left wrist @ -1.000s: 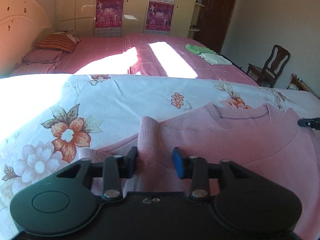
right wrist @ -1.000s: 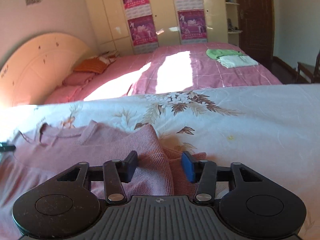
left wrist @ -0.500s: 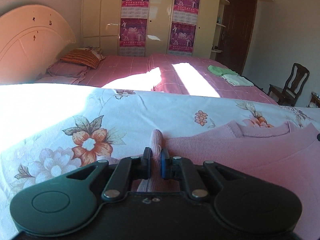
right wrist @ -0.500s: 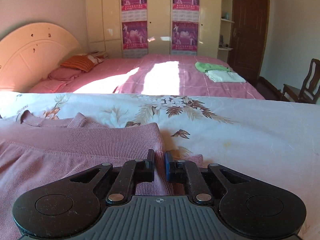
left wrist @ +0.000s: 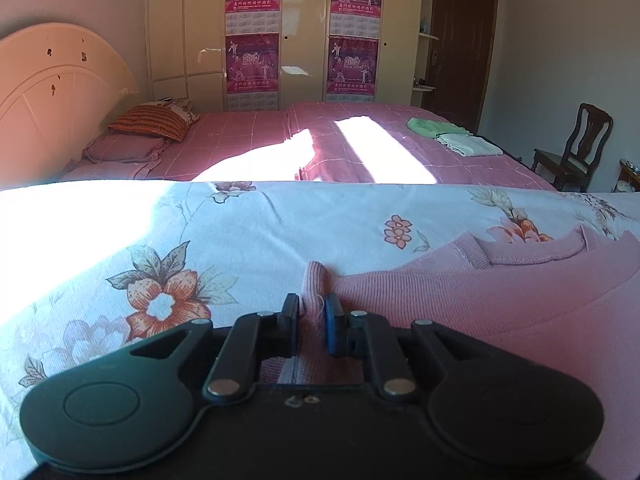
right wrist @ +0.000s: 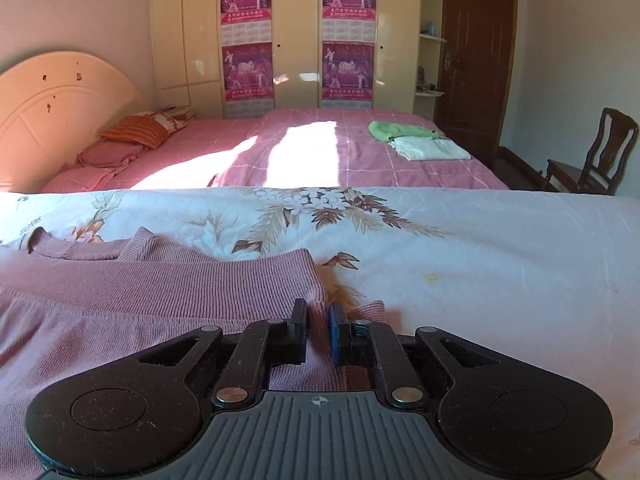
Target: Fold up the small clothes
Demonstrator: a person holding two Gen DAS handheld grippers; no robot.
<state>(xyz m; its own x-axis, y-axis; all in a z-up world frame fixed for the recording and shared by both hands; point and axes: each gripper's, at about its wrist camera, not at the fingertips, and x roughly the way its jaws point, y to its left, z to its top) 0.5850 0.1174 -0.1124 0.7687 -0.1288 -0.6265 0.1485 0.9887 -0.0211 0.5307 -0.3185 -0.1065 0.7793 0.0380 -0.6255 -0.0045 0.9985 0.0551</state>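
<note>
Seemingly both grips are set. From the left wrist, the left gripper [left wrist: 312, 322] has its jaws nearly closed on a raised pinch of the pink sweater [left wrist: 480, 292], at that garment's left edge; the body spreads off to the right over the floral bedspread [left wrist: 280, 220], collar [left wrist: 532, 252] lying farther ahead. From the right wrist, the right gripper [right wrist: 318, 330] pinches the sweater [right wrist: 160, 284] at its right edge, jaws almost shut on knit, cloth stretching away to the left. So the sweater lies flat between the two grippers, long axis running forward from the jaws toward the collar, each hand nearest its own edge; a forward fold looks likely.
</note>
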